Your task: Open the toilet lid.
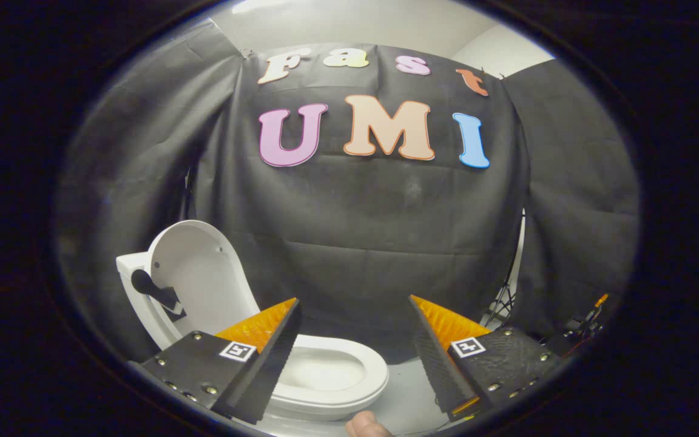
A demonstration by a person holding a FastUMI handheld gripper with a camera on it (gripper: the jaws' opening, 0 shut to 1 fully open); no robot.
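The lid (201,273) is seen raised upright behind the bowl (331,373), whose inside looks bare. The gripper (354,328) is held wide apart, gripping nothing.

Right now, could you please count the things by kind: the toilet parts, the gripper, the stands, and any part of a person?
Toilet parts: 4 (raised lid, seat, bowl, tank)
Gripper: 1 (gripper, fingers apart and holding nothing, above the seat)
Stands: 1 (tripod stand beside the cloth wall)
Person parts: 1 (fingertip near the fingers)
Total: 7
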